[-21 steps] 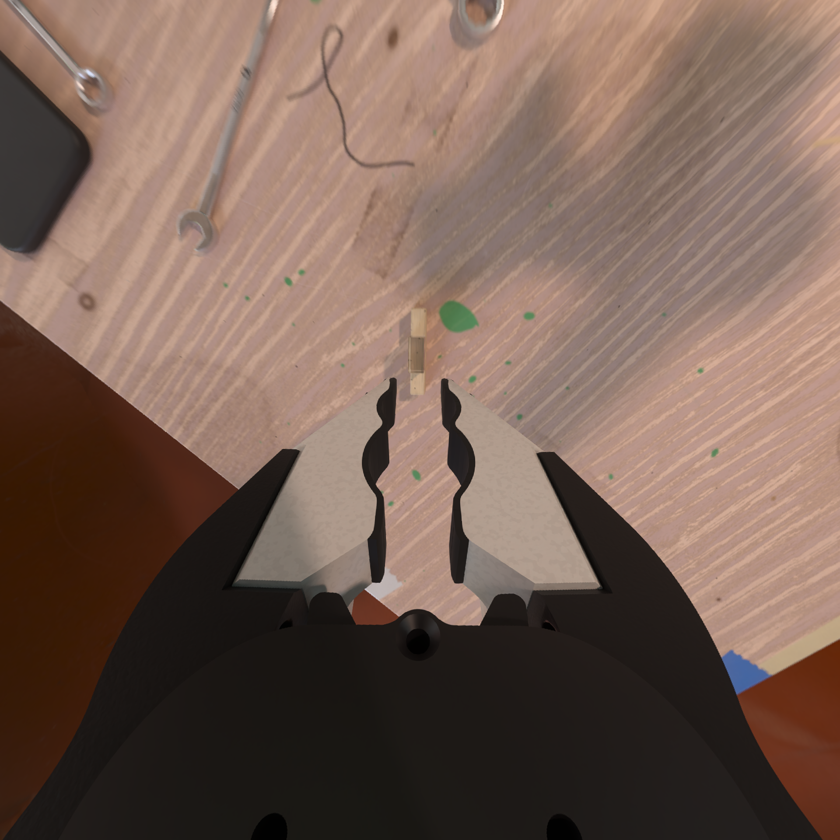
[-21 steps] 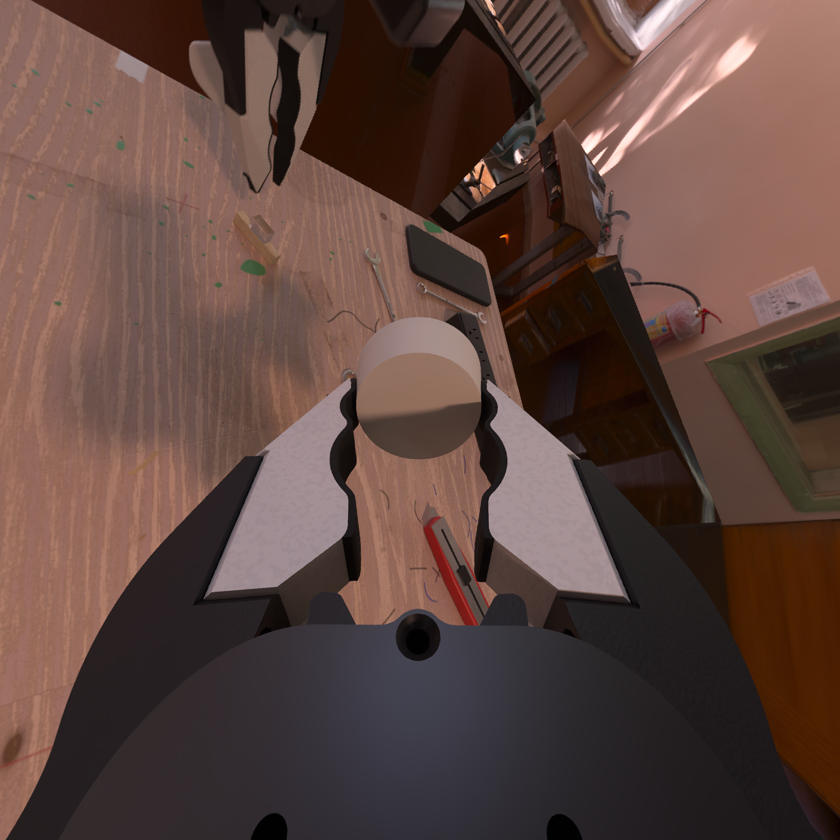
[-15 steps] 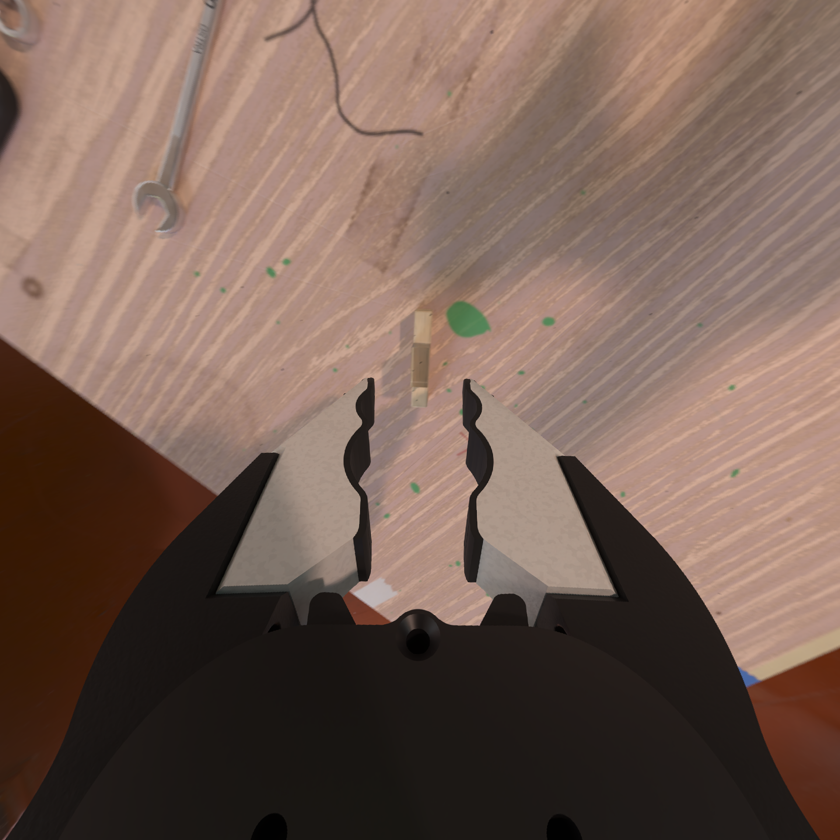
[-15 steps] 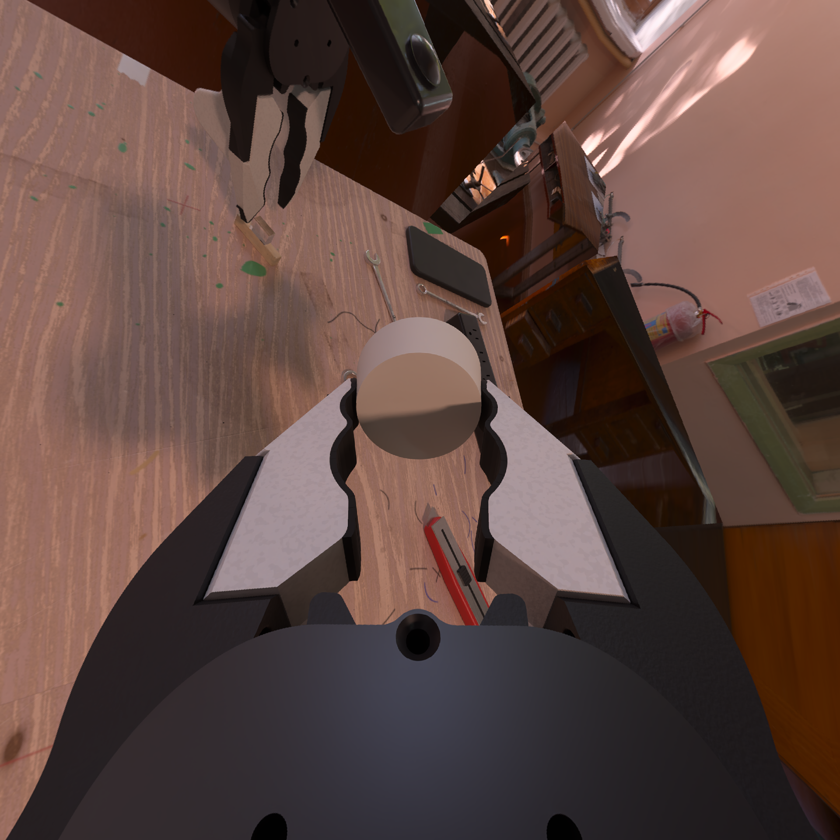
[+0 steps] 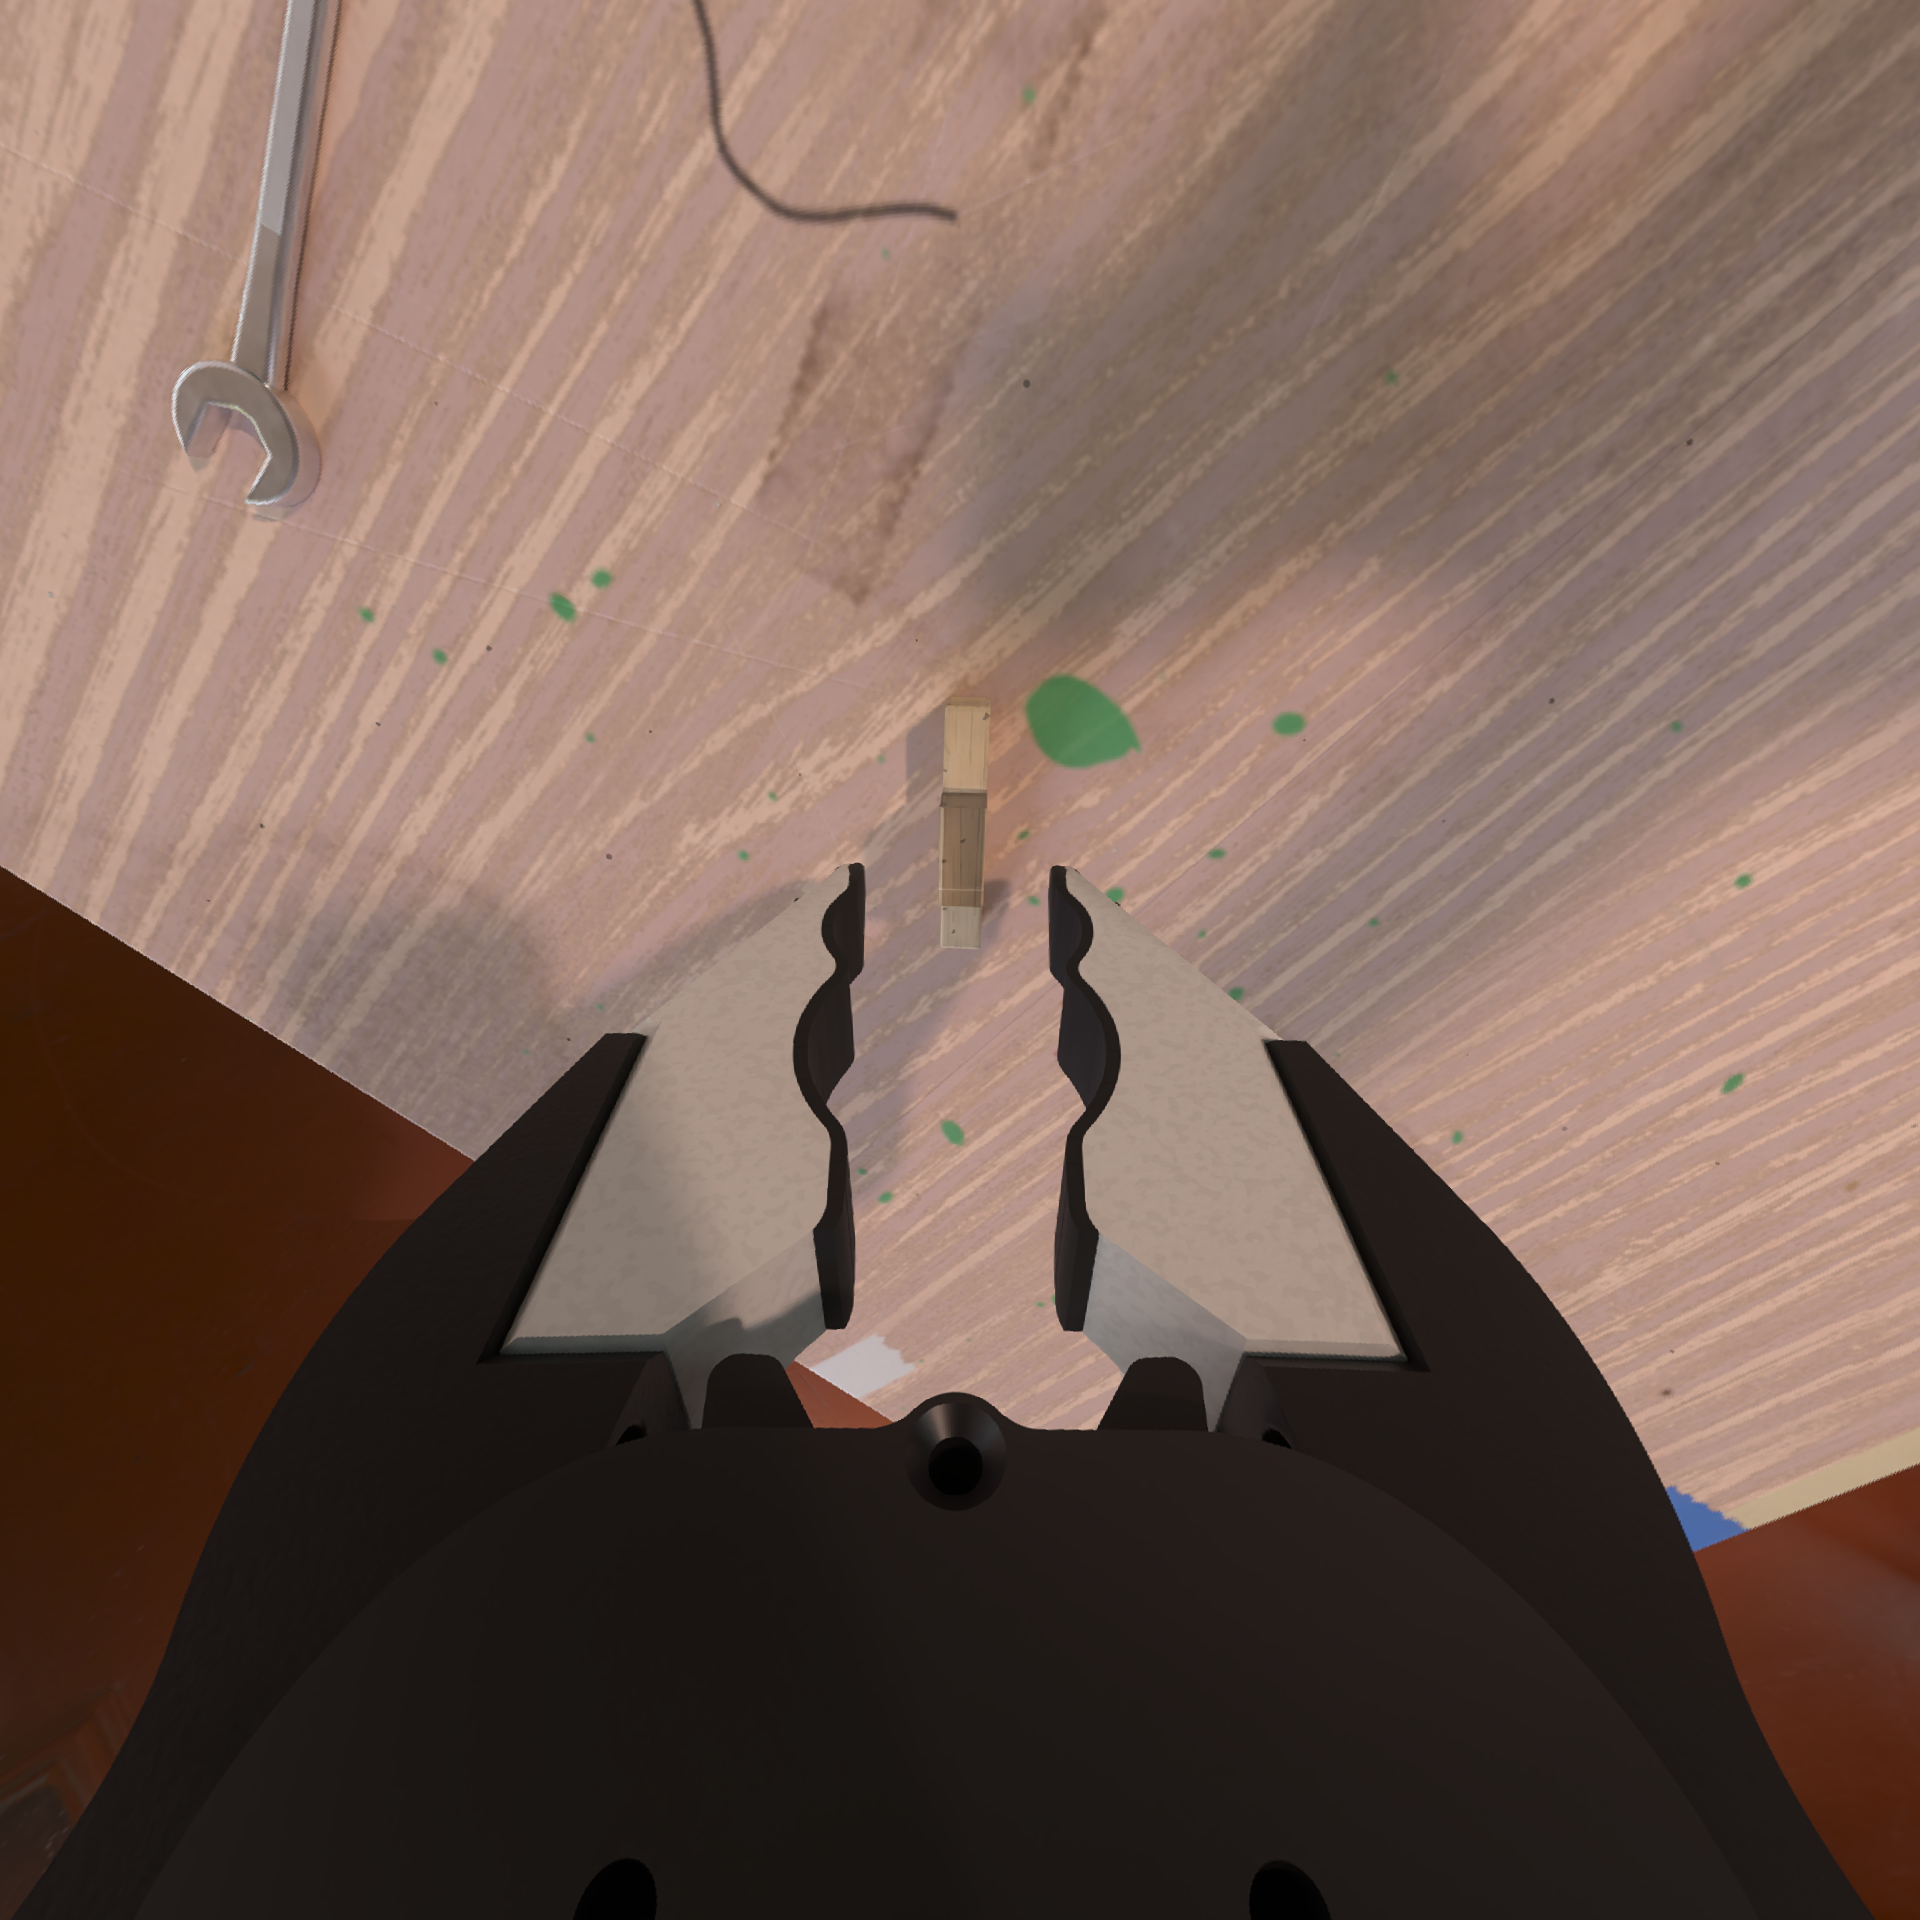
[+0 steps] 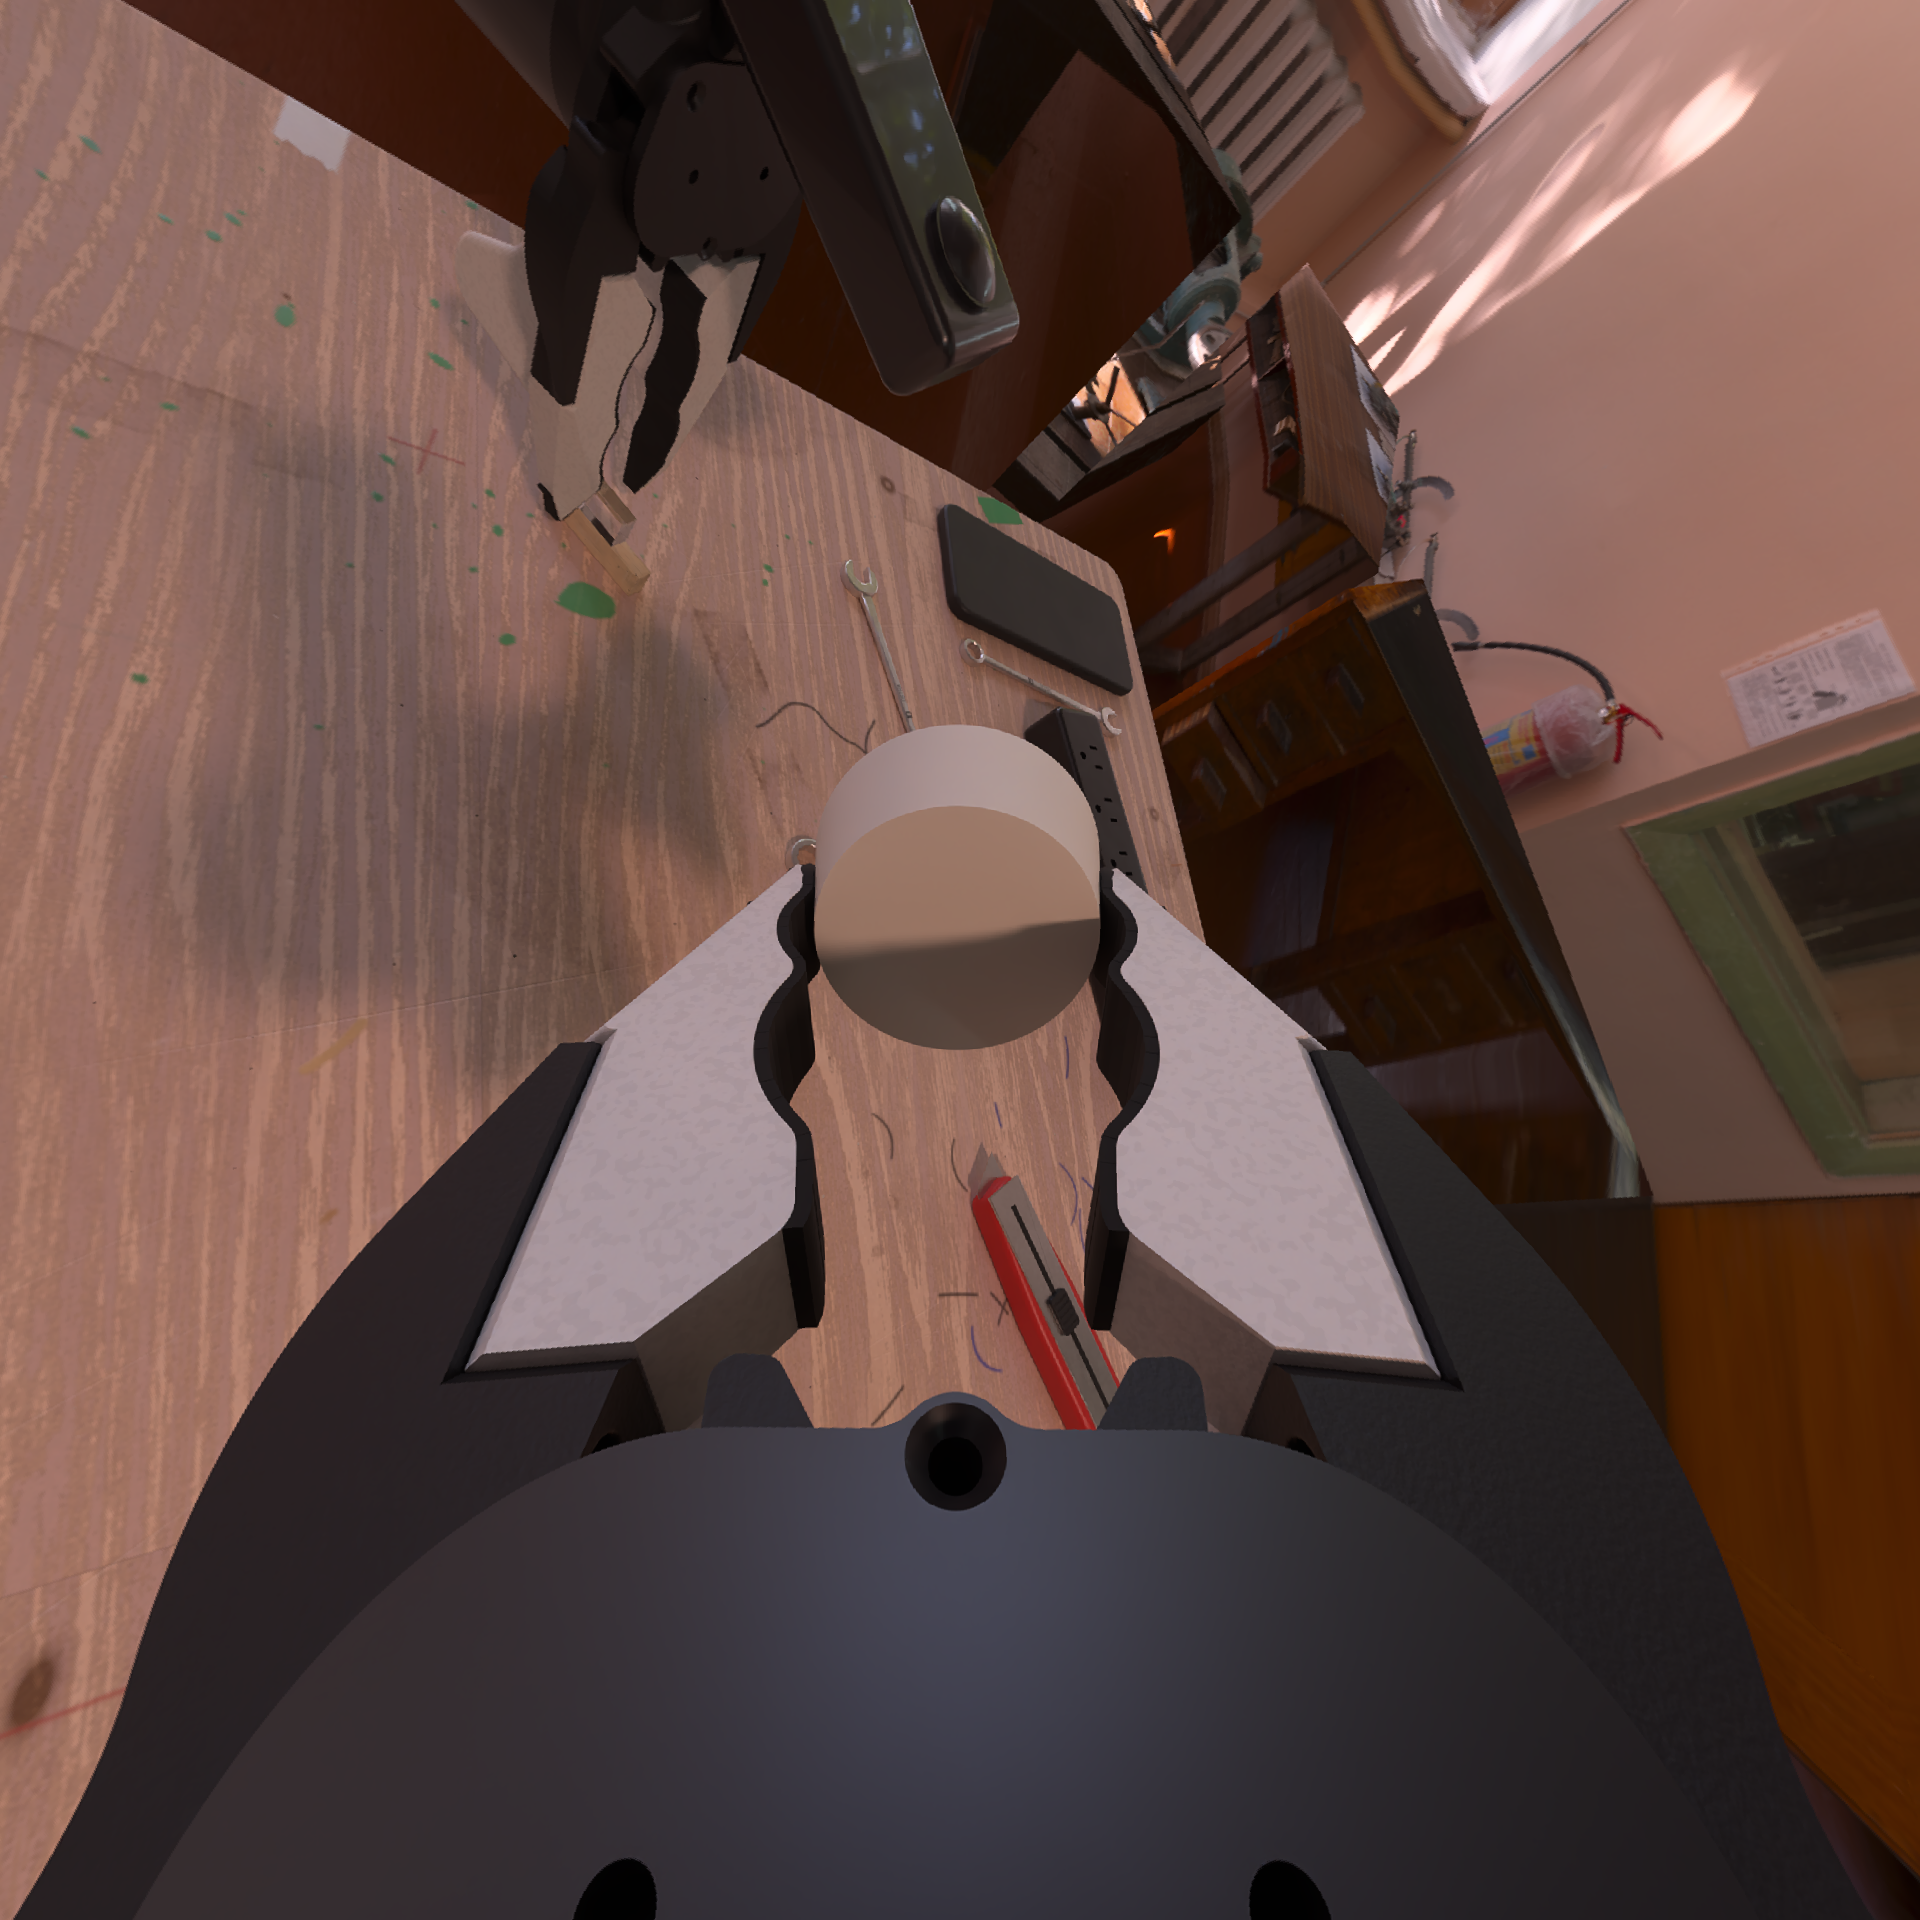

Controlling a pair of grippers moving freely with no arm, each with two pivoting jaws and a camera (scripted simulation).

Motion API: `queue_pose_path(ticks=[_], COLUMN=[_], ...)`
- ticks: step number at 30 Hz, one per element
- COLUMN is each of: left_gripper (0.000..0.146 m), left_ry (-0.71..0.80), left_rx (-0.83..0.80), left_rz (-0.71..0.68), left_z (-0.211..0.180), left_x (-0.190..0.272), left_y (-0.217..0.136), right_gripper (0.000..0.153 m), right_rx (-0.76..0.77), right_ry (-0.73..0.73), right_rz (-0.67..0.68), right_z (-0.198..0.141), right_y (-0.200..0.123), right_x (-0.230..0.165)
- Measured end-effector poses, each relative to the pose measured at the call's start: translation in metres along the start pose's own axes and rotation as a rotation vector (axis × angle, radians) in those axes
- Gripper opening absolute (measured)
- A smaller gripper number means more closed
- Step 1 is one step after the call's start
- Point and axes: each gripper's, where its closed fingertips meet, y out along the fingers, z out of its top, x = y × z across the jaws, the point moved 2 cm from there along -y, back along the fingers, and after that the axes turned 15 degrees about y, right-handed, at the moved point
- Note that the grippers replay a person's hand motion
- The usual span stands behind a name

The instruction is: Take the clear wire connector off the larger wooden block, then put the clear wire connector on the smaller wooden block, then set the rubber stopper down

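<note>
A thin wooden block (image 5: 965, 743) lies on the table, seen edge-on. A clear wire connector (image 5: 961, 847) sits across its middle. My left gripper (image 5: 953, 883) is open, with its tips on either side of the block's near end and not touching it. In the right wrist view the left gripper (image 6: 597, 499) hangs just over the block (image 6: 623, 561) and the connector (image 6: 606, 516). My right gripper (image 6: 956, 883) is shut on a beige rubber stopper (image 6: 956, 914) and holds it above the table. I see no second wooden block.
A wrench (image 5: 249, 416) and a black wire (image 5: 790, 197) lie beyond the block, and a green paint blot (image 5: 1075, 722) is beside it. A black phone (image 6: 1034, 597), a power strip (image 6: 1091, 779) and a red utility knife (image 6: 1039, 1288) lie near the table's right edge.
My left gripper has opened wider and come down closer to the block and connector. My right gripper has not moved and still holds the stopper.
</note>
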Motion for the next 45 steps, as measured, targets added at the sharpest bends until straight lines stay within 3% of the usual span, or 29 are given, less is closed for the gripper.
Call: queue_pose_path(ticks=[8,19,26,32,35,38,41,45], left_gripper=[0.009,0.008,0.008,0.008,0.008,0.008,0.008,0.008], left_ry=[0.012,-0.014,-0.020,0.148,0.287,0.370,0.419,0.491], left_rx=[-0.004,0.048,0.256,0.495,0.531,0.528,0.500,0.428], left_rz=[-0.002,0.036,0.199,0.229,0.130,0.068,-0.014,-0.064], left_z=[0.001,0.000,0.023,0.073,0.098,0.132,0.171,0.215], left_x=[0.000,-0.002,0.007,0.086,0.148,0.199,0.243,0.292], left_y=[0.003,-0.017,-0.086,-0.149,-0.146,-0.130,-0.103,-0.061], right_gripper=[0.053,0.053,0.053,0.053,0.053,0.053,0.053,0.053], right_rx=[-0.001,-0.015,0.023,0.132,0.129,-0.024,-0.151,-0.181], right_ry=[-0.005,-0.013,0.031,0.161,0.265,0.270,0.269,0.268], right_rz=[0.007,0.014,-0.002,-0.145,-0.121,-0.152,-0.165,-0.212], right_z=[0.001,-0.001,0.000,0.006,-0.019,-0.071,-0.124,-0.174], right_y=[0.000,0.003,-0.010,-0.077,-0.104,-0.129,-0.159,-0.200], right_x=[-0.002,-0.005,0.009,0.034,0.023,0.012,-0.001,0.001])
